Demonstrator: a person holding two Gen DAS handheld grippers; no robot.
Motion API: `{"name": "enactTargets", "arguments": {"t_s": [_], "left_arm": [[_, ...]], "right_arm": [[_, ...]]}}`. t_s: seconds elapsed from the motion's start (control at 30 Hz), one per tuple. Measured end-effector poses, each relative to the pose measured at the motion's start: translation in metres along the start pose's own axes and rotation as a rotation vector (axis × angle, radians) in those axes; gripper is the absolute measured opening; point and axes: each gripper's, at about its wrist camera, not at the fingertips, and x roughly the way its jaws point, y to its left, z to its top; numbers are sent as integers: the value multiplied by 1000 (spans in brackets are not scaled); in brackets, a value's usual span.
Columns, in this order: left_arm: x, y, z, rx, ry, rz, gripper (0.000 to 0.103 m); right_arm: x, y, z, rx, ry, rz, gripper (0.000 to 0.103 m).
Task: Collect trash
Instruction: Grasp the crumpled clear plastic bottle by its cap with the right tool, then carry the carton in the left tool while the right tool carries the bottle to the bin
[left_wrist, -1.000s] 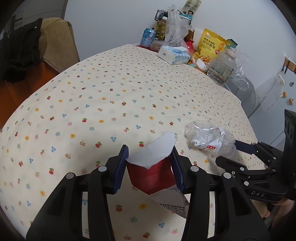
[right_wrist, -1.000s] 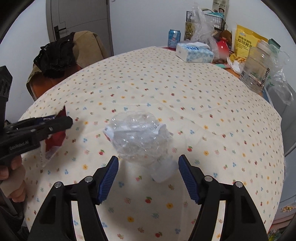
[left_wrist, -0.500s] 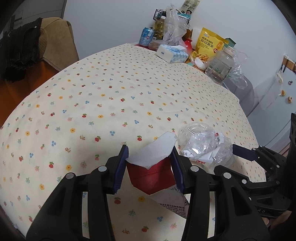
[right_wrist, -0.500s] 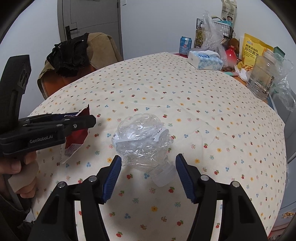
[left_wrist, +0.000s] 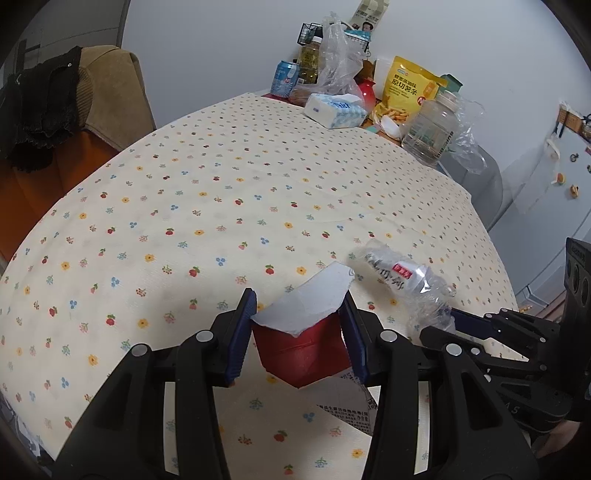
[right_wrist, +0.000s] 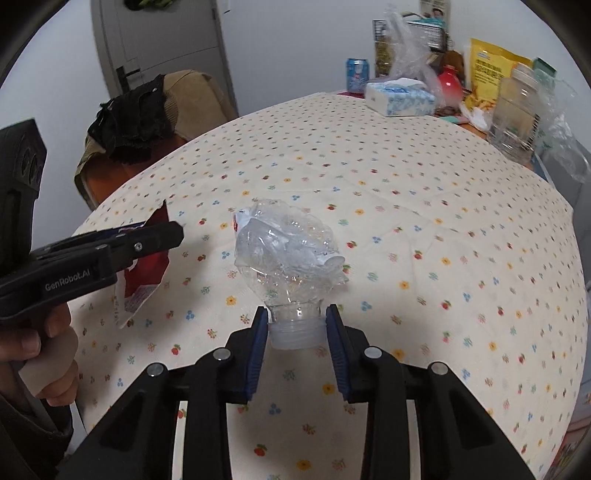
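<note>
My left gripper (left_wrist: 297, 308) is shut on a torn red wrapper (left_wrist: 301, 354) with a white inner flap, held just above the flowered tablecloth; the wrapper also shows in the right wrist view (right_wrist: 146, 271). My right gripper (right_wrist: 293, 314) is shut on the neck of a crushed clear plastic bottle (right_wrist: 286, 258), which points away from me over the cloth. In the left wrist view the bottle (left_wrist: 402, 280) lies just right of the wrapper with the right gripper's fingers (left_wrist: 476, 325) at its neck.
At the table's far edge stand a tissue pack (left_wrist: 334, 109), a blue can (left_wrist: 284, 77), a yellow snack bag (left_wrist: 404, 92), a clear jar (left_wrist: 430, 127) and plastic bags. A chair with dark clothes (right_wrist: 136, 118) stands to the left.
My right gripper moved forward and closed on the bottle's neck; before it was open around the bottle. The left gripper kept hold of the red wrapper.
</note>
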Motion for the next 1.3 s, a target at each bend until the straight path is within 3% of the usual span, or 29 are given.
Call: {"name": "enactTargets", "arguments": {"t_s": [0.57, 0.9, 1.3], "left_arm": [[-14, -77, -6, 111, -28, -92, 45], [-19, -135, -9, 172, -46, -167, 45], [-14, -225, -23, 277, -31, -273, 45]], "right_arm": [[-109, -69, -74, 378, -175, -133, 32], [-167, -102, -101, 440, -247, -273, 32], [-228, -147, -148, 537, -297, -383, 32]]}}
